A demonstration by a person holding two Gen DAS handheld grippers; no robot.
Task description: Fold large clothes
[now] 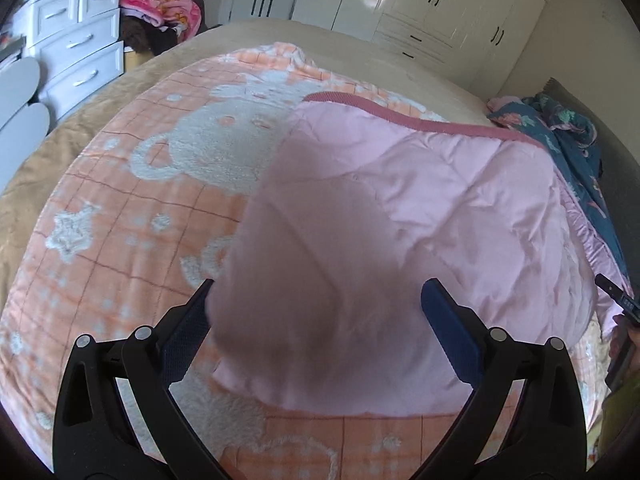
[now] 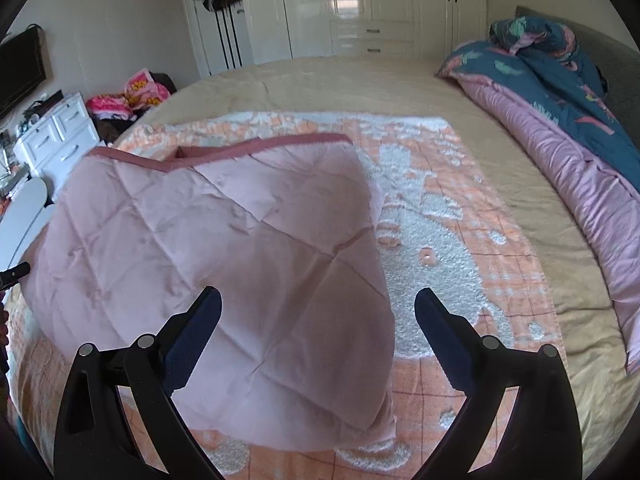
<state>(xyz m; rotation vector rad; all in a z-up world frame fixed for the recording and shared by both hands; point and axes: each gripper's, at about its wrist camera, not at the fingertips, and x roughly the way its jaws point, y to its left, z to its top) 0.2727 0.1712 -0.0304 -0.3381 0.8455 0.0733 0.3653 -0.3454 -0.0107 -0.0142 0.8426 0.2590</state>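
A pink quilted garment (image 1: 420, 208) with a darker pink ribbed hem lies folded on the orange and white bear blanket (image 1: 120, 208) on the bed. It also shows in the right wrist view (image 2: 224, 240). My left gripper (image 1: 316, 304) is open, its jaws wide apart over the garment's near left part. My right gripper (image 2: 318, 308) is open over the garment's near right edge. Neither gripper holds cloth. The other gripper's tip shows at the right edge of the left wrist view (image 1: 618, 300).
A tan bed sheet (image 2: 320, 84) lies under the blanket. A rolled blue and pink duvet (image 2: 560, 92) lies along the headboard side. White drawers (image 1: 76, 44) with a heap of bright clothes (image 1: 168, 8) stand past the bed. White wardrobes (image 2: 360, 4) line the far wall.
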